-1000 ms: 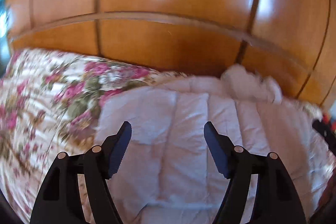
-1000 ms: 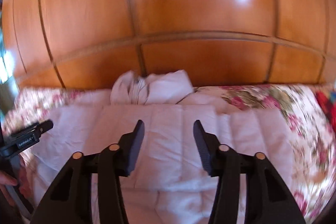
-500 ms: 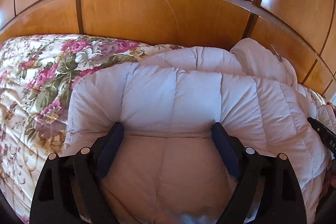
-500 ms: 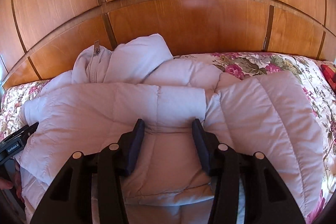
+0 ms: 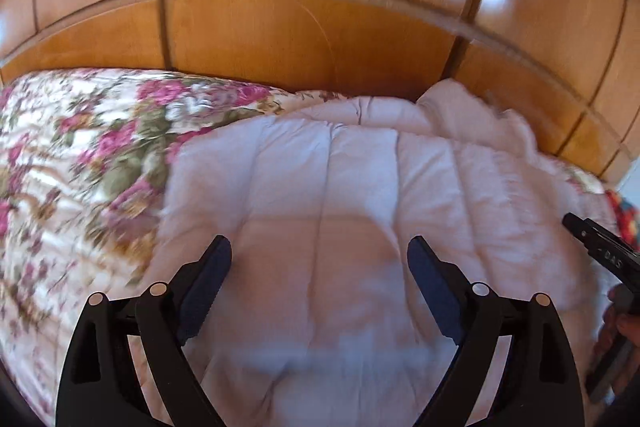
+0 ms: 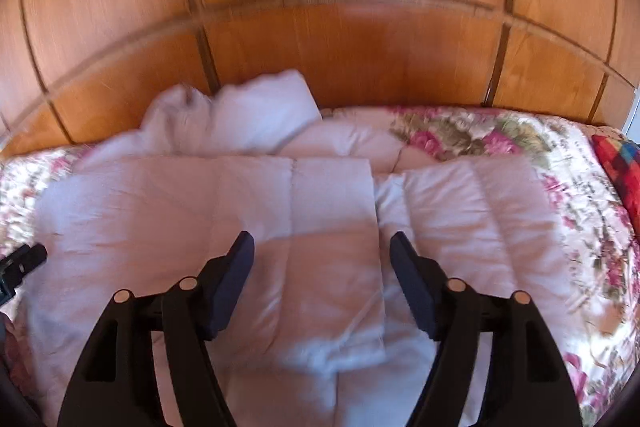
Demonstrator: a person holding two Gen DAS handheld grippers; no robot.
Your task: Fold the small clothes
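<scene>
Lying on the floral bedspread (image 5: 72, 163), the white puffer jacket (image 5: 340, 187) is ungripped.

A puffy quilted jacket (image 5: 360, 195) of pale, soft matt cloth fills the frame's centre on a floral cotton-like bedspread (image 5: 80, 163) at left; glossy varnished wood panelling (image 5: 300, 27) gleams along the top; matt black plastic gripper fingers (image 6: 236, 279) at bottom.

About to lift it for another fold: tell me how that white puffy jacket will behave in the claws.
The white puffy jacket looks quilted and air-filled, so probably light for its bulk. It lies in soft folds on the floral bedspread, so it will likely droop. Its smooth shell may slip from the open right claw.
</scene>
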